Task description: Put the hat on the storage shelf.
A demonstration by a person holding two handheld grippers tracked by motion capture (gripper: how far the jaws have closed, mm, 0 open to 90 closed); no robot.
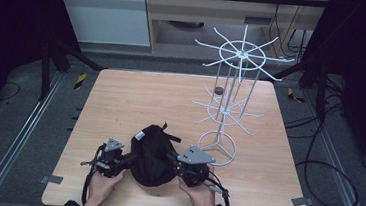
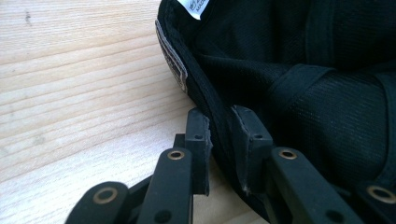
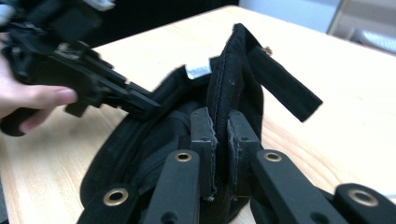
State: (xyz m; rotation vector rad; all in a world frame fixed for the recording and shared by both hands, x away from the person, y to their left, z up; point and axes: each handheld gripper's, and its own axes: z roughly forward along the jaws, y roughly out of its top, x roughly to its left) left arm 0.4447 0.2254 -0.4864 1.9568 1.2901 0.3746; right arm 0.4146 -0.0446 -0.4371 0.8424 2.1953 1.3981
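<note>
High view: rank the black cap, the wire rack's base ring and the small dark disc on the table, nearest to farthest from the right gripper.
1. Black cap, clamped by the right gripper, on its left.
2. Base ring, just beyond, to its right.
3. Small dark disc, far side of the table.

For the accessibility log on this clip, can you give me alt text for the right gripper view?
The right gripper has its two black jaws shut on the upright rim of a black cap lying on the wooden table. A black strap sticks out from the rim, and farther off the left gripper, held in a hand, grips the opposite rim.
</note>
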